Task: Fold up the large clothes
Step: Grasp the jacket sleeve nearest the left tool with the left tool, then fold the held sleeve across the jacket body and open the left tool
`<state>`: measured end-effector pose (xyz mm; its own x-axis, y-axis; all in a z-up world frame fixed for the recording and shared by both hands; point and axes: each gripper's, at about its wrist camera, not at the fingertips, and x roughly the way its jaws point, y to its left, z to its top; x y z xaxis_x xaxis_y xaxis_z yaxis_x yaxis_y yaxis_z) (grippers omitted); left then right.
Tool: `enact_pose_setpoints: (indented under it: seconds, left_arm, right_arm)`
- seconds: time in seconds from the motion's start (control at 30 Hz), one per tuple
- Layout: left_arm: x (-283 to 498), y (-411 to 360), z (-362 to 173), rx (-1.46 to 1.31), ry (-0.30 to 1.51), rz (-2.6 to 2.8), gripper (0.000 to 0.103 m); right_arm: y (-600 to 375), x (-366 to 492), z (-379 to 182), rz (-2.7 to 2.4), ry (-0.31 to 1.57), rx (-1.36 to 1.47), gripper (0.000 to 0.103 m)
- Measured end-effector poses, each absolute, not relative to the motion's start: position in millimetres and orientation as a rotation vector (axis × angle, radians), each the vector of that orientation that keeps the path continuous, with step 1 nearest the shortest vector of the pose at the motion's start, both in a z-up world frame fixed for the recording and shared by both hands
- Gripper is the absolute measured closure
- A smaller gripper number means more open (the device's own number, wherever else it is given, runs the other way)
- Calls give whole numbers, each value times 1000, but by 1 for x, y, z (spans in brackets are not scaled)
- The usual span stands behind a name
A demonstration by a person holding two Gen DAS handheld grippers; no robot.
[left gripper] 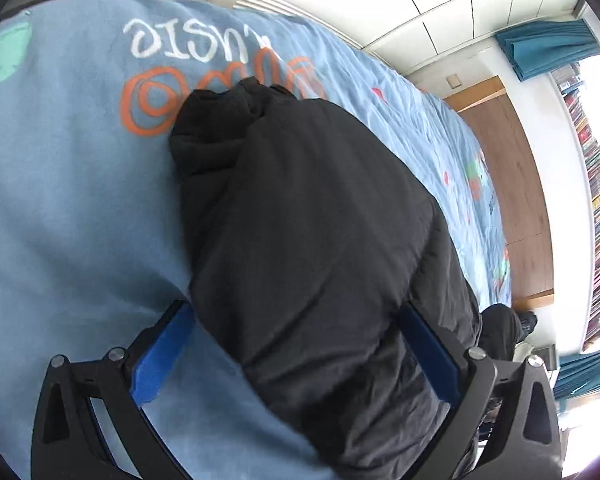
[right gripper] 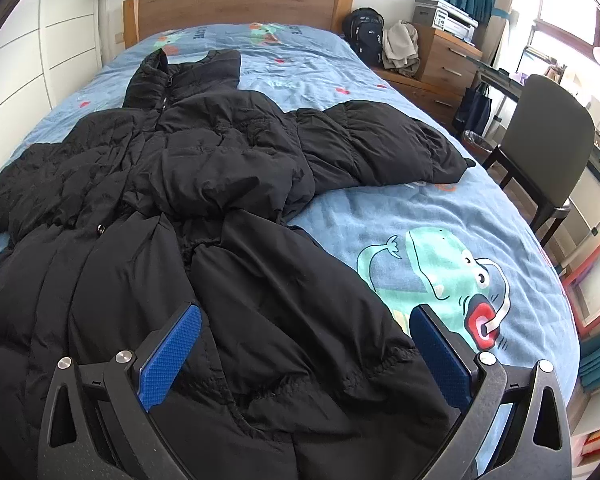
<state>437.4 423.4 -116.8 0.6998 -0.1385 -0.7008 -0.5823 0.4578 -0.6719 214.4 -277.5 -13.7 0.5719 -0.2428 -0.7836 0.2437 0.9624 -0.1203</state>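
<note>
Black coat (right gripper: pixel 204 184) lies spread on the bed (right gripper: pixel 440 208), unfolded; my left hand-held gripper (left gripper: pixel 296 356) straddles a sleeve (left gripper: pixel 300 208), my right hand-held gripper (right gripper: pixel 306 354) its hem, both spread; folding barely begun.

A black padded coat (right gripper: pixel 204 184) is lying spread across the blue bedspread (right gripper: pixel 440 216), its hood pointing toward the wooden headboard (right gripper: pixel 236 4) at the top of the frame. The right gripper (right gripper: pixel 306 354) is hovering at the bottom centre with its jaws spread wide over the coat's hem. A dark chair (right gripper: pixel 548 136) is standing at the right edge.
</note>
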Motion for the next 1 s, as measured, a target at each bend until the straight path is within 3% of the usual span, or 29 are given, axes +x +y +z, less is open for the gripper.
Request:
enact_pose_setpoints:
  seconds: [0.3, 0.4, 0.47, 0.57, 0.77, 1.0]
  left_arm:
    - [461, 433, -117, -1164, 742, 257, 2]
    - [467, 432, -113, -1164, 742, 246, 25]
    - [471, 425, -110, -1164, 756, 234, 56]
    - [471, 419, -101, -1150, 762, 225, 72]
    - [472, 389, -63, -1014, 764, 204, 88]
    - [474, 315, 10, -820, 710, 10, 91]
  right_arm:
    - [-268, 218, -24, -265, 945, -24, 1]
    - [-267, 215, -22, -257, 942, -26, 1]
    - [-267, 213, -20, -257, 936, -23, 1]
    - [-269, 208, -16, -262, 926, -20, 1]
    - [-275, 199, -8, -263, 905, 0, 1]
    - [-285, 190, 2, -260, 866, 32, 1]
